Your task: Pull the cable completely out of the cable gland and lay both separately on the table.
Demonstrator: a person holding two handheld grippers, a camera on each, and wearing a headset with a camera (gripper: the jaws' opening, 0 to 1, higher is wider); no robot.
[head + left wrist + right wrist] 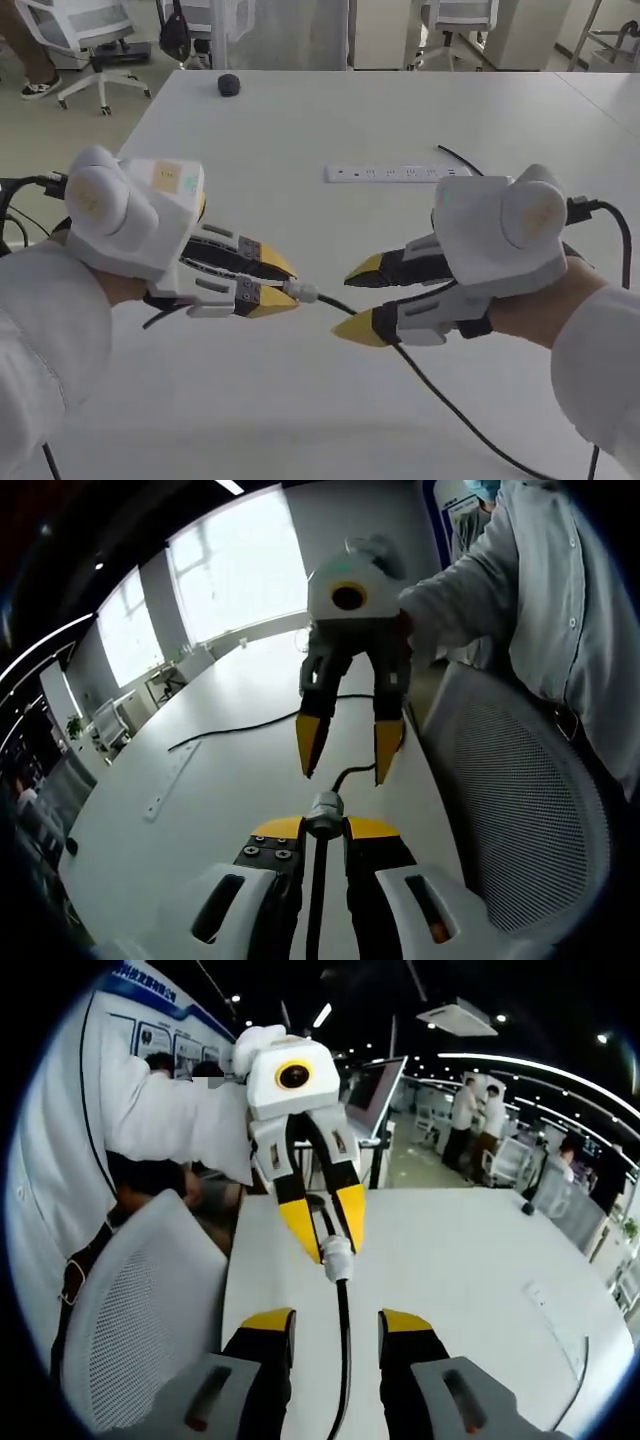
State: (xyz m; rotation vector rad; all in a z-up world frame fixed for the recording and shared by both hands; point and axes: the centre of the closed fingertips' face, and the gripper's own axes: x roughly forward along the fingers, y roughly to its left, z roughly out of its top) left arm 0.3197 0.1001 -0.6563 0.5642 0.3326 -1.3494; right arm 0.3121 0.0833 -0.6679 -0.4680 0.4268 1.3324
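- The left gripper [290,285] has its yellow-tipped jaws clamped on a small pale grey cable gland [303,293], held above the near middle of the white table [300,130]. The jaws cover most of the gland's body.
- A thin black cable [430,385] leaves the gland towards the right and runs to the near right, where the head view's edge cuts it off.
- In the left gripper view the gland [325,815] sits between that gripper's tips, and a black line runs back between the jaws behind it. How far the cable reaches inside the gland is hidden.
- The right gripper [345,305] faces it from the right with its jaws apart. In the right gripper view the cable [343,1350] passes between them ungripped.
- Far off on the table lie a flat white power strip [385,173] and a small dark round object [229,84], too small to identify.
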